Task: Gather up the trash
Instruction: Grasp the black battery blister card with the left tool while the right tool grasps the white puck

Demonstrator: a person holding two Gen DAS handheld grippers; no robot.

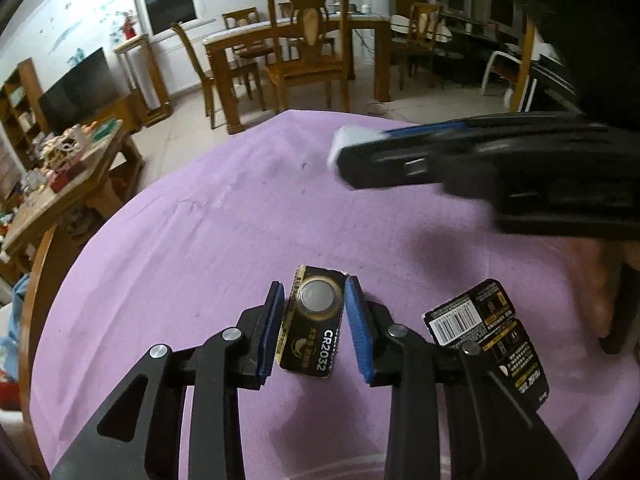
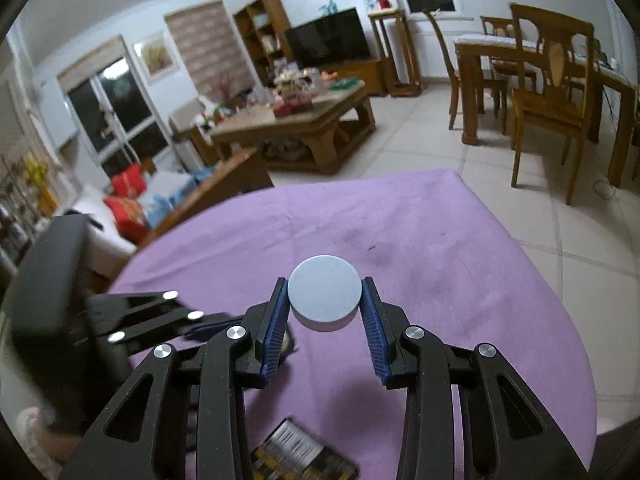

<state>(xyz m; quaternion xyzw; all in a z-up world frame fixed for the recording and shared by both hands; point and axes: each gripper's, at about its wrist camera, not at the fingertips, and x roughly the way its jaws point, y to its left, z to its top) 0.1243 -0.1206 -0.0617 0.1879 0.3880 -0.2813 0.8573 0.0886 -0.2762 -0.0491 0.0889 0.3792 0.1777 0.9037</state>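
Observation:
In the left wrist view my left gripper (image 1: 314, 296) is shut on a black and gold CR2032 battery pack (image 1: 314, 322) with a coin cell in it, just above the purple tablecloth (image 1: 224, 240). A second black battery card (image 1: 486, 332) lies on the cloth to its right. In the right wrist view my right gripper (image 2: 325, 294) is shut on a round pale grey disc (image 2: 324, 300), held above the cloth. The right gripper also shows in the left wrist view (image 1: 344, 152), with the disc at its tip. The left gripper shows blurred at the left of the right wrist view (image 2: 192, 326).
The purple cloth covers a table whose far edge (image 1: 320, 114) drops to a tiled floor. A cluttered wooden coffee table (image 2: 292, 120) stands to the left, a dining table with chairs (image 1: 304, 48) beyond. The black card also shows under the right gripper (image 2: 300, 456).

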